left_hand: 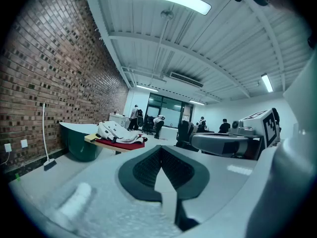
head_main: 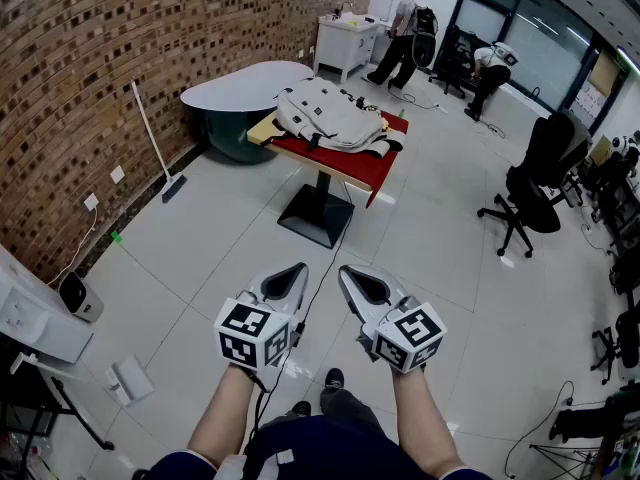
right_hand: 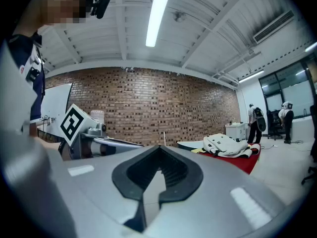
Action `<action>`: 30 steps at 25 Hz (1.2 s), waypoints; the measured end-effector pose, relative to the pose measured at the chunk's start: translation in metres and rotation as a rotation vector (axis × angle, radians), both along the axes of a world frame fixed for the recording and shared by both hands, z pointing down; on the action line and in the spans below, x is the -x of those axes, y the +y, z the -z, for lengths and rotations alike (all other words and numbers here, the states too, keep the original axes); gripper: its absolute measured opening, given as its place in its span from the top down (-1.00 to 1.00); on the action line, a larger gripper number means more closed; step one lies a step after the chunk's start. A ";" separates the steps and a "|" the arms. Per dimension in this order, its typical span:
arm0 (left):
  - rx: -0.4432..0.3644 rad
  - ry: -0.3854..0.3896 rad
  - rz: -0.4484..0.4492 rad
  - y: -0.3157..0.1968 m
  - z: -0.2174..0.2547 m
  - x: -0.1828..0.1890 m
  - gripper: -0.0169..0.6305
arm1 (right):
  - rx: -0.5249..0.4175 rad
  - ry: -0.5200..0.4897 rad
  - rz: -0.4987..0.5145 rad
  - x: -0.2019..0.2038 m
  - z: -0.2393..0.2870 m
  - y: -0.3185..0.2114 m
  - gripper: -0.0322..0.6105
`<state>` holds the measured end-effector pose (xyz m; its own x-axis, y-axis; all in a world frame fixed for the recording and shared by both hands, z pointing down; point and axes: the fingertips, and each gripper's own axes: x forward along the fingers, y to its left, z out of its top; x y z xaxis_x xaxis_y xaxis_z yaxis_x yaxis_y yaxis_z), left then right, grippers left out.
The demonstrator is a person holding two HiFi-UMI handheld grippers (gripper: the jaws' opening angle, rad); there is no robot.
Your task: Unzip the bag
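Left gripper (head_main: 290,280): jaws together, empty.
Right gripper (head_main: 357,285): jaws together, empty.
Bag (head_main: 330,116): white, on red-covered table (head_main: 375,168), well apart from both.

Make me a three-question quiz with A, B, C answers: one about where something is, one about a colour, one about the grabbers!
1. Where is the bag?
A) on the floor
B) on the red-covered table
C) on a chair
2. What colour is the bag?
A) black
B) whitish
C) green
3. How are the left gripper and right gripper?
A) both shut, empty
B) both wide open
C) gripping the bag
Answers: 1 B, it lies on that table. 2 B, its fabric looks pale. 3 A, jaws meet, nothing between.
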<state>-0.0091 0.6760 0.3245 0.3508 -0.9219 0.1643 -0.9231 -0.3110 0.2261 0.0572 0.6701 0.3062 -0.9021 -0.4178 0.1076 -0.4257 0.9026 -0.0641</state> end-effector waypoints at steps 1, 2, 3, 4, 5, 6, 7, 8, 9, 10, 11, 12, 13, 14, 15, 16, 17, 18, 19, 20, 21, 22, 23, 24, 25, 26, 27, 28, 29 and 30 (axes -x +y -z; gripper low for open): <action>0.004 0.000 0.000 -0.007 -0.003 -0.002 0.94 | 0.004 -0.001 -0.003 -0.003 -0.003 -0.007 0.89; 0.008 0.000 0.001 -0.014 -0.006 -0.003 0.95 | 0.008 -0.002 -0.005 -0.006 -0.006 -0.015 0.89; 0.013 -0.001 0.002 -0.022 -0.009 -0.004 0.95 | 0.013 -0.003 -0.007 -0.009 -0.008 -0.023 0.89; 0.018 -0.001 0.005 -0.031 -0.012 -0.005 0.94 | 0.017 -0.004 -0.007 -0.012 -0.011 -0.032 0.89; 0.024 -0.001 0.007 -0.042 -0.014 -0.006 0.95 | 0.021 -0.006 -0.008 -0.013 -0.013 -0.043 0.89; 0.029 -0.004 0.007 -0.053 -0.016 -0.007 0.94 | 0.024 -0.010 -0.008 -0.015 -0.015 -0.054 0.89; 0.035 -0.010 0.007 -0.064 -0.018 -0.008 0.95 | 0.027 -0.015 -0.009 -0.016 -0.017 -0.066 0.89; 0.041 -0.016 0.005 -0.076 -0.020 -0.009 0.95 | 0.030 -0.022 -0.011 -0.017 -0.019 -0.078 0.89; 0.046 -0.022 0.000 -0.088 -0.022 -0.011 0.94 | 0.031 -0.029 -0.012 -0.018 -0.020 -0.090 0.89; 0.050 -0.026 -0.005 -0.100 -0.024 -0.013 0.95 | 0.032 -0.035 -0.014 -0.020 -0.020 -0.104 0.89; 0.053 -0.027 -0.010 -0.113 -0.025 -0.014 0.94 | 0.032 -0.041 -0.015 -0.021 -0.020 -0.117 0.89; 0.057 -0.026 -0.012 -0.125 -0.026 -0.016 0.94 | 0.033 -0.046 -0.015 -0.022 -0.020 -0.131 0.89; 0.062 -0.024 -0.014 -0.137 -0.027 -0.017 0.94 | 0.036 -0.050 -0.013 -0.023 -0.020 -0.145 0.89; 0.066 -0.023 -0.014 -0.148 -0.028 -0.019 0.94 | 0.040 -0.053 -0.009 -0.024 -0.020 -0.159 0.89; 0.070 -0.025 -0.014 -0.159 -0.028 -0.020 0.94 | 0.042 -0.054 -0.003 -0.024 -0.020 -0.171 0.89; 0.071 -0.028 -0.012 -0.170 -0.028 -0.021 0.94 | 0.042 -0.053 0.003 -0.025 -0.020 -0.183 0.89; 0.070 -0.031 -0.006 -0.181 -0.027 -0.020 0.94 | 0.040 -0.052 0.008 -0.025 -0.019 -0.195 0.89; 0.070 -0.034 0.001 -0.192 -0.025 -0.018 0.94 | 0.038 -0.051 0.011 -0.025 -0.018 -0.208 0.89; 0.072 -0.036 0.008 -0.202 -0.025 -0.016 0.94 | 0.037 -0.052 0.012 -0.024 -0.017 -0.219 0.89; 0.077 -0.036 0.012 -0.211 -0.025 -0.015 0.94 | 0.037 -0.053 0.013 -0.024 -0.017 -0.230 0.89; 0.083 -0.036 0.012 -0.219 -0.028 -0.013 0.94 | 0.039 -0.054 0.012 -0.023 -0.017 -0.239 0.89; 0.089 -0.035 0.012 -0.227 -0.030 -0.012 0.94 | 0.041 -0.054 0.009 -0.022 -0.019 -0.248 0.89; 0.095 -0.032 0.010 -0.236 -0.033 -0.010 0.95 | 0.043 -0.053 0.006 -0.020 -0.020 -0.258 0.89; 0.097 -0.029 0.008 -0.246 -0.035 -0.008 0.94 | 0.044 -0.051 0.004 -0.017 -0.021 -0.269 0.89; 0.097 -0.027 0.007 -0.256 -0.037 -0.005 0.94 | 0.045 -0.049 0.003 -0.014 -0.022 -0.279 0.89; 0.096 -0.025 0.006 -0.267 -0.038 0.000 0.94 | 0.046 -0.044 0.003 -0.009 -0.024 -0.290 0.89; 0.094 -0.023 0.005 -0.279 -0.040 0.006 0.94 | 0.047 -0.038 0.003 -0.003 -0.026 -0.300 0.89; 0.092 -0.020 0.003 -0.292 -0.043 0.011 0.94 | 0.047 -0.030 0.002 0.003 -0.029 -0.311 0.89; 0.091 -0.016 0.001 -0.305 -0.045 0.017 0.94 | 0.048 -0.020 0.000 0.008 -0.033 -0.322 0.89; 0.090 -0.010 -0.003 -0.317 -0.048 0.023 0.94 | 0.050 -0.010 -0.003 0.014 -0.036 -0.333 0.89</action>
<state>-0.0320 0.3588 0.3728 0.3510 -0.9024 0.2499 -0.9248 -0.2922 0.2436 0.0434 0.3369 0.3422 -0.9022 -0.4144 0.1195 -0.4271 0.8971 -0.1135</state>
